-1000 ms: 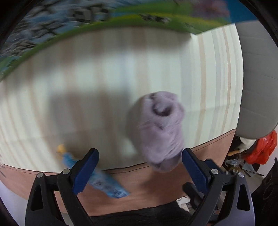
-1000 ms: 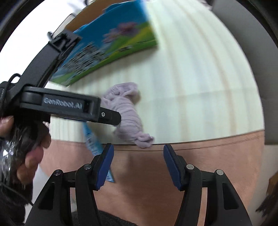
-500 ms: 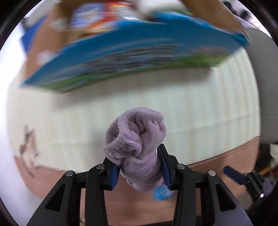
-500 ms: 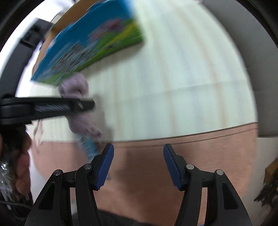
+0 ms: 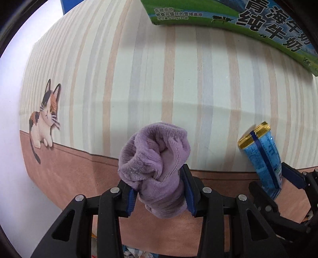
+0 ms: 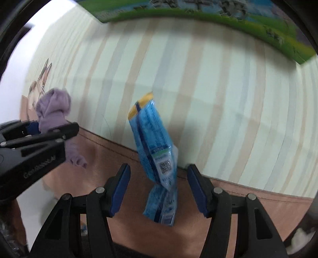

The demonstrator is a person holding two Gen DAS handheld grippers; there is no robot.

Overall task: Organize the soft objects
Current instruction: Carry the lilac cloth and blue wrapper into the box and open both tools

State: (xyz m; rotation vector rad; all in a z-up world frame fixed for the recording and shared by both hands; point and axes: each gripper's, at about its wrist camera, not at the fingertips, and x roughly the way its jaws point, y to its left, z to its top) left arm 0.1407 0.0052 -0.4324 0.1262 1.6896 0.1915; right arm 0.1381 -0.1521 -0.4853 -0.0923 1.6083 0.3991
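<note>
My left gripper point(image 5: 160, 188) is shut on a bunched purple fleece cloth point(image 5: 157, 158) and holds it above the striped table mat point(image 5: 159, 79). The cloth also shows at the left of the right wrist view point(image 6: 52, 111). My right gripper point(image 6: 159, 187) is open. A blue snack packet point(image 6: 157, 156) with a gold end lies on the mat between its open fingers, untouched. The packet shows at the right of the left wrist view point(image 5: 262, 156), with one blue pad of the right gripper beside it.
A green and blue milk carton box point(image 5: 248, 17) stands at the far edge of the mat, also in the right wrist view point(image 6: 198, 15). A printed cat point(image 5: 44, 119) marks the mat's left end. The brown mat border point(image 6: 258, 208) runs along the near edge.
My left gripper closed on the purple cloth, lifted it and carried it to the left. My right gripper moved over the blue packet, which now lies between its open fingers.
</note>
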